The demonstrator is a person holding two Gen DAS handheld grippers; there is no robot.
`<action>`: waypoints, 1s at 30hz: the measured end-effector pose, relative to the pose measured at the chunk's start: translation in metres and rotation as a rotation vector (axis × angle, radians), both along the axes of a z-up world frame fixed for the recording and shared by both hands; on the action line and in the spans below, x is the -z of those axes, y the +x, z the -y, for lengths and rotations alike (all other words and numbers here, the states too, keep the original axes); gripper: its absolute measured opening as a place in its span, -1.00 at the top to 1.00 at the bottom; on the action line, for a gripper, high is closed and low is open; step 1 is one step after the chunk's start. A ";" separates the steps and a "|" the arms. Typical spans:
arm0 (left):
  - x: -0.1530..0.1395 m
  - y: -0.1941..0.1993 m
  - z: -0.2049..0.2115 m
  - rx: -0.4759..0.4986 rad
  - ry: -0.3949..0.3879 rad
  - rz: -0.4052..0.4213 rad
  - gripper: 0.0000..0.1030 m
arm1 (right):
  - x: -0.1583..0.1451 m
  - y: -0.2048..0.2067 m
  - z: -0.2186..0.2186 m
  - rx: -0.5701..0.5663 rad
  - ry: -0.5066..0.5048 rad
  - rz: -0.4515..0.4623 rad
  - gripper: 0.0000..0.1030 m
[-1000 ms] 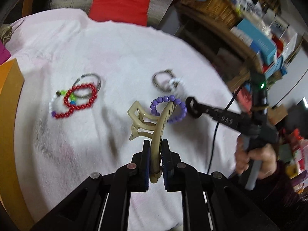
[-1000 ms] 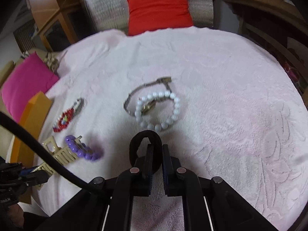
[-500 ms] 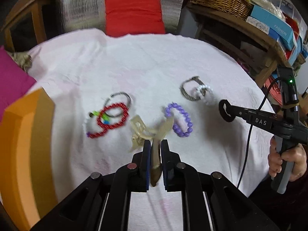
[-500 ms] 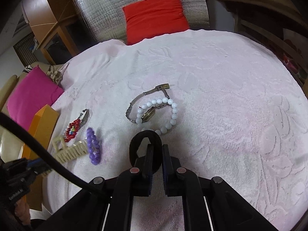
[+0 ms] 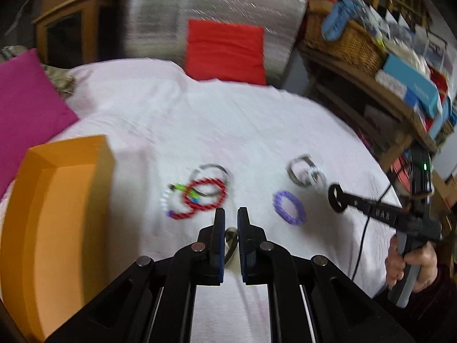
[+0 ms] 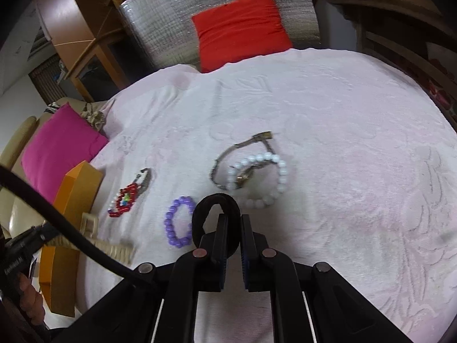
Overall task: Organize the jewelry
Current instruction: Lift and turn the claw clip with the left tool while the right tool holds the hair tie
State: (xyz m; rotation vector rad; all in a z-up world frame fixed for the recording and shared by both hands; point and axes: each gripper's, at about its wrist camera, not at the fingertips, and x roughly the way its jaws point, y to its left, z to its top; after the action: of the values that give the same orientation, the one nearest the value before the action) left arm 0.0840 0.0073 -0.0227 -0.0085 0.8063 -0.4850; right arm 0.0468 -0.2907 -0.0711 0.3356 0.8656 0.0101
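My left gripper (image 5: pixel 231 214) clamps a beige hair claw (image 6: pixel 114 250) near the orange box (image 5: pixel 57 200), while my right gripper (image 6: pixel 234 223) pinches a black hair tie (image 6: pixel 200 214). 3 bracelets and a watch (image 6: pixel 228 165) lie on the pink cloth (image 6: pixel 342 143).

Right tool (image 6: pixel 230 228) pinching black hair tie (image 6: pixel 212 208) (purple bracelet (image 6: pixel 177 221) beside), pink cloth (image 6: pixel 328 143)

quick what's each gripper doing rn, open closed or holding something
Left hand-held gripper: closed on the beige plastic claw hair clip.
Right hand-held gripper: closed on the black fabric hair tie loop.
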 end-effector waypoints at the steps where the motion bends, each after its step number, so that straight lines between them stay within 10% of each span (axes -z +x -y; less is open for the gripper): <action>1: -0.003 -0.001 -0.008 -0.019 -0.014 0.015 0.85 | -0.001 0.000 -0.005 -0.009 0.000 0.009 0.83; 9: 0.004 -0.003 -0.031 -0.009 -0.053 -0.014 0.83 | -0.006 0.006 -0.045 -0.081 0.003 0.034 0.83; 12: 0.017 -0.006 -0.024 -0.022 0.003 -0.057 0.00 | -0.006 0.006 -0.051 -0.092 -0.006 0.033 0.83; 17: 0.022 -0.018 -0.023 -0.021 0.040 -0.045 -0.37 | 0.001 0.007 -0.044 -0.073 0.006 0.010 0.83; 23: 0.032 -0.032 -0.011 -0.061 0.086 -0.038 -0.66 | -0.001 0.006 -0.032 -0.058 0.016 0.016 0.83; 30: 0.064 -0.005 0.000 -0.129 0.024 -0.209 -0.66 | -0.005 0.001 -0.027 -0.061 0.034 0.028 0.83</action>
State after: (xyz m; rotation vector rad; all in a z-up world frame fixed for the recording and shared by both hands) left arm 0.0792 0.0073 -0.0868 -0.0893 1.0096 -0.3557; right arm 0.0479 -0.2641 -0.0656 0.3399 0.8483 0.0864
